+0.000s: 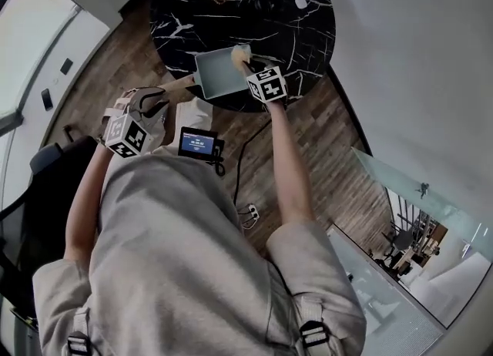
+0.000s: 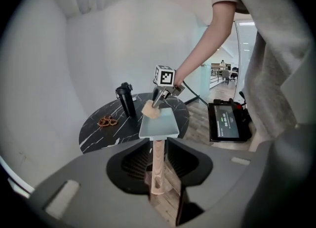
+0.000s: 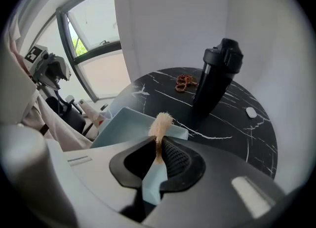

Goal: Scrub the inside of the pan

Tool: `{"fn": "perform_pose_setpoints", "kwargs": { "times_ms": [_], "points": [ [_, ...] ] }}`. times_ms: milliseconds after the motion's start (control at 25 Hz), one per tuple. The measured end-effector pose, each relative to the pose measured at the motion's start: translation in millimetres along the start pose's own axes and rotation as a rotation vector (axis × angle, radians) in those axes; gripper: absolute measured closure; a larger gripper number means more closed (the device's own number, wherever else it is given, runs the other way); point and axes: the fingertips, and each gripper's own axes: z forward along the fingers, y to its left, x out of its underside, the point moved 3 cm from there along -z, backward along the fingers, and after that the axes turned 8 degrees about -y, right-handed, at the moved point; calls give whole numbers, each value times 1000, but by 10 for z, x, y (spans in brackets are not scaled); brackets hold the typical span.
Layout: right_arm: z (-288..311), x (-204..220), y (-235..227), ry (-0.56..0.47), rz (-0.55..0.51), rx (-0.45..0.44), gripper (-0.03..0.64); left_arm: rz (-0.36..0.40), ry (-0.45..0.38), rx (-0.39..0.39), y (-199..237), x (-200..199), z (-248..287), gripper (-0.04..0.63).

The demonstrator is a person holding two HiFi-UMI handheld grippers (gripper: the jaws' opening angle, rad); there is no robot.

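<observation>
Soft daylight fills the room from the window (image 3: 89,29), which burns out almost white. I see no hard shadows. The black table (image 1: 231,23) carries a dull sheen, and its pale veins are crisp right to its edges. In both gripper views the wide lens bends the walls and blackens the corners. The grey body of my left claw (image 2: 158,145) sits close to the lens, dim and soft. So does my right claw (image 3: 158,143), though the scrub pad (image 3: 163,122) it pinches shows fairly sharp. The head view is evenly lit, with pale glare on the glass panel (image 1: 416,185).
</observation>
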Motion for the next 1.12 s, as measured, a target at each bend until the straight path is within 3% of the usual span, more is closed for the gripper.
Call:
{"fn": "perform_pose_setpoints", "kwargs": {
  "times_ms": [120, 200, 320, 480, 640, 840, 1000, 1120],
  "points": [
    [181, 5, -84, 42, -82, 11, 561, -24, 22, 11, 24, 82, 148, 488],
    [241, -19, -175, 53, -158, 68, 549, -21, 43, 26, 22, 147, 240, 486],
    [210, -103, -282, 33, -237, 176, 448, -8, 77, 38, 13, 236, 354, 485],
    [62, -308, -92, -65, -316, 234, 479, 4, 118, 34, 23, 353, 444, 471],
    [278, -228, 267, -13, -328, 158, 491, 13, 170, 59, -4, 519, 502, 448],
    [585, 59, 118, 121, -274, 220, 489, 10, 231, 95, -63, 703, 623, 434],
    [646, 78, 42, 154, -279, 241, 489, 64, 249, 95, -114, 786, 698, 434],
    [705, 86, -9, 167, -272, 248, 492, 117, 294, 94, -123, 857, 752, 471]
  ]
}}
